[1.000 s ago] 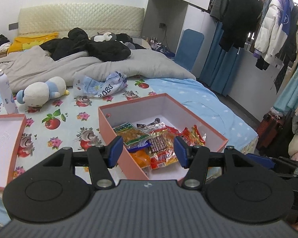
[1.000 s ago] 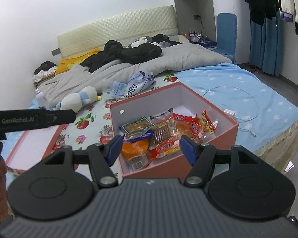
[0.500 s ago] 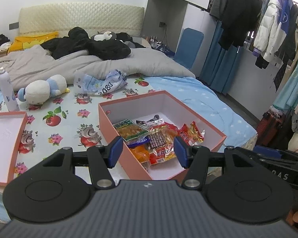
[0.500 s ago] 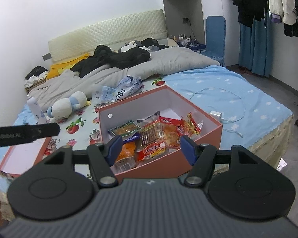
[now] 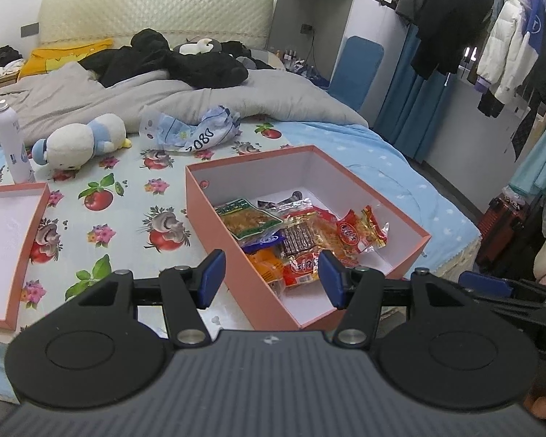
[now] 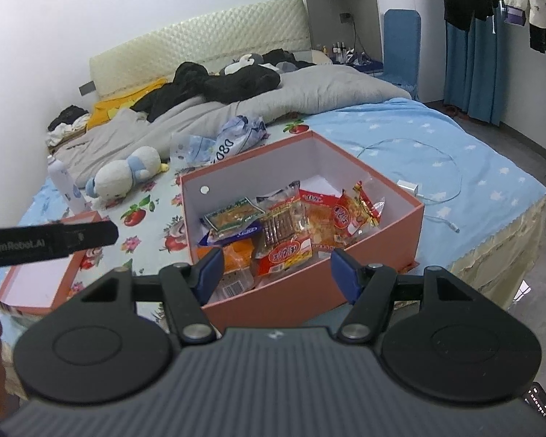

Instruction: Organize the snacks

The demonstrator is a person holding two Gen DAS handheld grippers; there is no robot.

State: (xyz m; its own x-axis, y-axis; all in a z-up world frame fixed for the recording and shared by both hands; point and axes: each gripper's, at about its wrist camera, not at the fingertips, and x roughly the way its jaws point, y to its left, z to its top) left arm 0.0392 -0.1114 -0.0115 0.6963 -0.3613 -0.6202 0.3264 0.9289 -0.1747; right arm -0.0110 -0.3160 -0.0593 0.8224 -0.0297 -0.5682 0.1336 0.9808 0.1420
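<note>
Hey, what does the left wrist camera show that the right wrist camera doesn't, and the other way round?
Only the left wrist view shows the white and blue jacket hanging at the far right, and the red suitcase on the floor.

Only the right wrist view shows the white charger and cable on the blue sheet, and the other tool's black bar marked GenRobot.AI.

Both show the pink box of snack packets, its lid to the left, the plush toy, the white spray bottle, and open, empty tongs: left tongs, right tongs.
</note>
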